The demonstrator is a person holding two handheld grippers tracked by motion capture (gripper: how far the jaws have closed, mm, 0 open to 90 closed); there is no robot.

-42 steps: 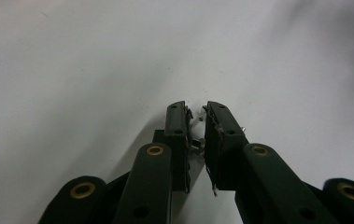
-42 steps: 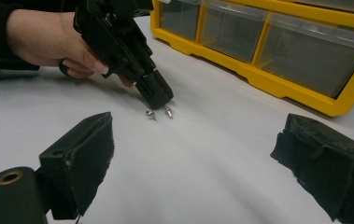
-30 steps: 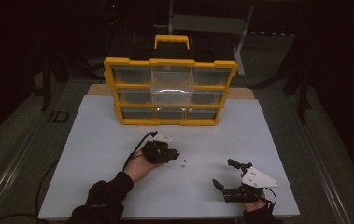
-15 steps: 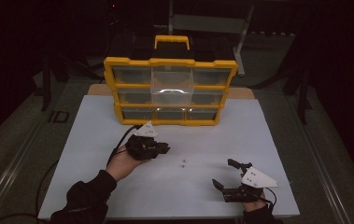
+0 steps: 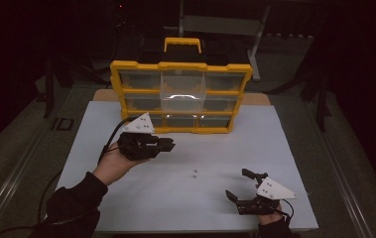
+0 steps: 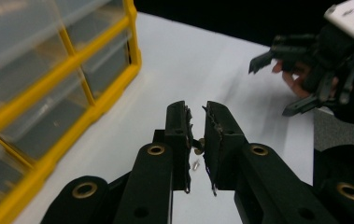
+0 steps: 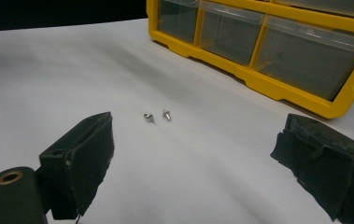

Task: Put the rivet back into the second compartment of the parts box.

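1. Nearest the person, the right gripper (image 5: 245, 187) rests on the white table (image 5: 299, 158) with its jaws spread wide and nothing between them.
2. Just ahead of it, two small screws (image 7: 157, 115) lie loose on the table, so they are probably left to collect.
3. Farther on, the left gripper (image 5: 168, 145) is raised off the table, its jaws nearly closed on one small screw (image 6: 199, 145); this pick looks done, stowing it not yet.
4. Farthest stands the yellow drawer cabinet (image 5: 180, 96), its clear drawers all pushed in; their contents cannot be made out.
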